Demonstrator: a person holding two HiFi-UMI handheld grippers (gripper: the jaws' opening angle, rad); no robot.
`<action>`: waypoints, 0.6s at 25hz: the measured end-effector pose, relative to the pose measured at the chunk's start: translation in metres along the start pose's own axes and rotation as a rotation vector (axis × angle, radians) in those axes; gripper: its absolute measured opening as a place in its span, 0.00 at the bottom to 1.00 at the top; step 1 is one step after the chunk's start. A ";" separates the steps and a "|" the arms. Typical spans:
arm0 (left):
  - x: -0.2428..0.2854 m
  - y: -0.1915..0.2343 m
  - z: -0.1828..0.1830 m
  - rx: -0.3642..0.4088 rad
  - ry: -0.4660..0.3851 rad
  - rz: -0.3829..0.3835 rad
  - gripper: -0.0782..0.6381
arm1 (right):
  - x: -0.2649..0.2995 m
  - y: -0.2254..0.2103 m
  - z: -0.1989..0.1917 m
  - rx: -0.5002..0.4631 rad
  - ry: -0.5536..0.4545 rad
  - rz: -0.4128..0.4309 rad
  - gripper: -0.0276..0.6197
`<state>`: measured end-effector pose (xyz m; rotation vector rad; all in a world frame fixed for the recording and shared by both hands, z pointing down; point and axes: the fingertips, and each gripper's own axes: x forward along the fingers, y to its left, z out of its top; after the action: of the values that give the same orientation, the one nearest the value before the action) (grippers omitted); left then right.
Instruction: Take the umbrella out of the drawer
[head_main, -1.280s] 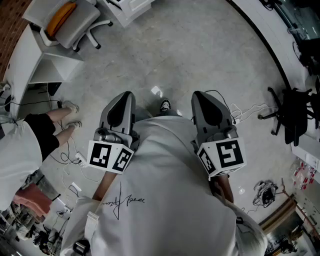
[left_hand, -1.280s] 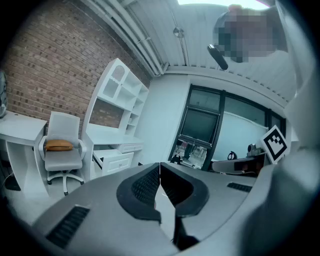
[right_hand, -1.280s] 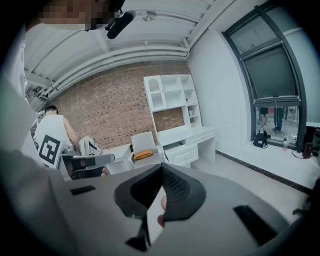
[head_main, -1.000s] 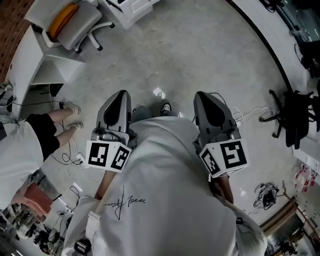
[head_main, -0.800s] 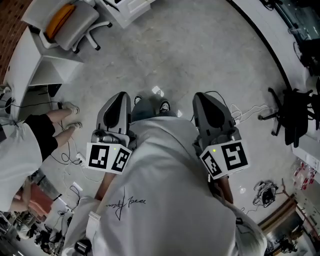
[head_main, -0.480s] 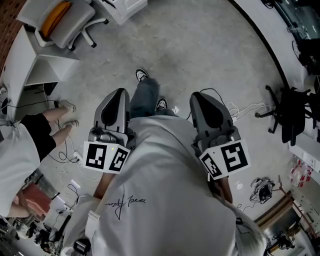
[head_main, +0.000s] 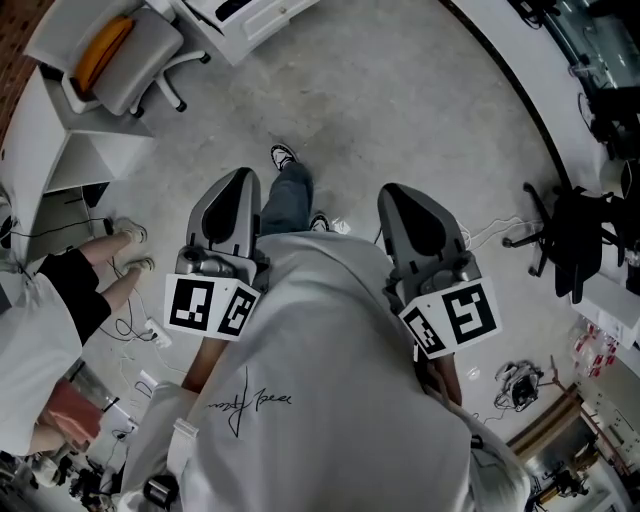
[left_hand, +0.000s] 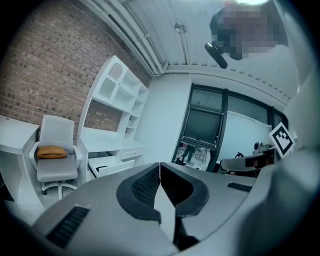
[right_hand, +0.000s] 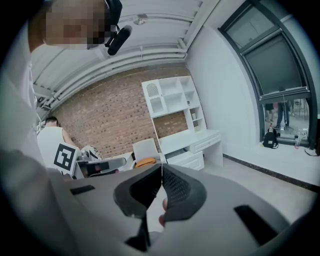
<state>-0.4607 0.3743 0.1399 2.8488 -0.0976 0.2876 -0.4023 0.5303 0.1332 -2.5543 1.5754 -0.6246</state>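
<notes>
The bare grey concrete floor (head_main: 420, 110) lies open ahead, right up to the white desk (head_main: 270, 15) at its far edge, where the open white drawer (left_hand: 112, 165) juts out. A white swivel chair with an orange cushion (head_main: 115, 55) crowds the far left corner. A bystander in black shorts (head_main: 60, 290) stands at the left edge. A black office chair (head_main: 580, 235) and loose white cables (head_main: 490, 232) crowd the right edge.

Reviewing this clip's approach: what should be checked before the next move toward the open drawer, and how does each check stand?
1. Left gripper empty, jaws together: ok.
2. Right gripper empty, jaws together: ok.
3. White desk drawer pulled open: ok.
4. Umbrella seen inside it: cannot tell, only a dark shape.
5. Drawer within reach: not ok, too far ahead.
6. Grey office chair with orange cushion clear of drawer: ok.
</notes>
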 end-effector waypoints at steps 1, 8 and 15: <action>0.006 0.004 0.003 0.002 0.000 -0.004 0.13 | 0.007 -0.003 0.003 0.001 0.000 0.000 0.08; 0.050 0.033 0.025 0.032 0.007 -0.019 0.13 | 0.059 -0.017 0.021 -0.035 0.034 -0.004 0.08; 0.083 0.071 0.046 0.023 0.022 -0.013 0.13 | 0.111 -0.024 0.045 -0.007 0.046 0.013 0.08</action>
<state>-0.3776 0.2903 0.1327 2.8668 -0.0713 0.3190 -0.3223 0.4388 0.1321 -2.5502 1.6099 -0.6818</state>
